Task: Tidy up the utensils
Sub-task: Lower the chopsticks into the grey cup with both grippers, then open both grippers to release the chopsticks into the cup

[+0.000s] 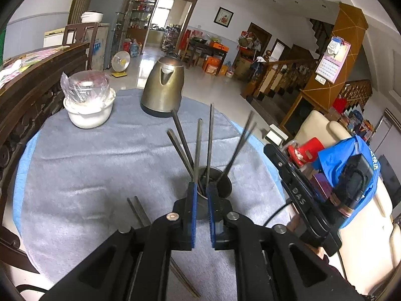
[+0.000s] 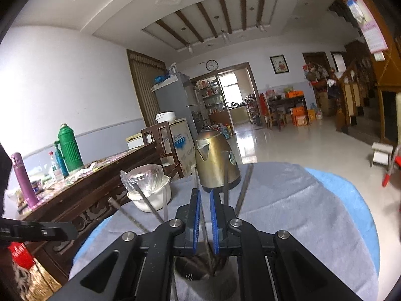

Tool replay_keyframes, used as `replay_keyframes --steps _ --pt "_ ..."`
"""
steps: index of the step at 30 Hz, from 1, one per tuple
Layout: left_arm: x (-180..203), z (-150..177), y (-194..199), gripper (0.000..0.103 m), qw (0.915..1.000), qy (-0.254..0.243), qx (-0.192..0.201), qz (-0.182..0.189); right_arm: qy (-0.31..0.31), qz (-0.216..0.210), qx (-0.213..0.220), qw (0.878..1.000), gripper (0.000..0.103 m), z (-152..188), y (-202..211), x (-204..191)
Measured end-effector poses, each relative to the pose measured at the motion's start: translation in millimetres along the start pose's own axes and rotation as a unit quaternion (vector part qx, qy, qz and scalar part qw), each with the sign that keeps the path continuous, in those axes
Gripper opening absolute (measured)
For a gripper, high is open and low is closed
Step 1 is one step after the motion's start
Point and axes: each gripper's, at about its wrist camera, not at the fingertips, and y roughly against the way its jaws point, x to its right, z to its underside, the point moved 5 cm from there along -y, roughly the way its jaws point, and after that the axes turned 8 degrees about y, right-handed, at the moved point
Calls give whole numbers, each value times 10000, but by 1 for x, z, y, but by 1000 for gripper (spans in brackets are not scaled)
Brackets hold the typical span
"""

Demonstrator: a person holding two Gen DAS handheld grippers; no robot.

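A dark metal utensil cup [image 1: 213, 183] stands on the grey cloth [image 1: 100, 163] of a round table, on the near side of the brass-coloured electric kettle [image 1: 164, 85]. Several metal chopsticks [image 1: 209, 135] stand in the cup, fanning up and outward toward the kettle.

The left gripper [image 1: 200, 195] hangs just on the near side of the cup, its blue pads [image 1: 192, 215] drawn close together with only a narrow slit between them — one chopstick rises right at that slit, but whether the pads actually nip it cannot be told. Another pair of chopsticks [image 1: 136, 210] lies flat on the cloth, further from the kettle than the cup and off to the left of the gripper.

The right gripper [image 2: 205, 198] sits directly above the cup [image 2: 198, 273], pointing toward the kettle [image 2: 216, 160]. Its pads are nearly pressed together, and a thin chopstick [image 2: 206, 230] runs down between them into the cup — a true pinch cannot be confirmed.

A white bowl covered in plastic wrap [image 1: 87, 100] rests left of the kettle.
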Motion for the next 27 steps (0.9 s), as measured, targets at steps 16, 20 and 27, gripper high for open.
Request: replay_keyframes --steps 16,20,27 --pt "-14 41 -48 24 9968 165 -746 -229 -566 -514 -1429 9868 9 117 25 20" --pt "-2 35 -46 24 9977 53 -652 -197 -758 -935 -1607 9796 9 141 23 18" --pt "37 -11 -44 24 9982 -548 -173 -149 -873 -1136 -1726 9745 9 157 24 17"
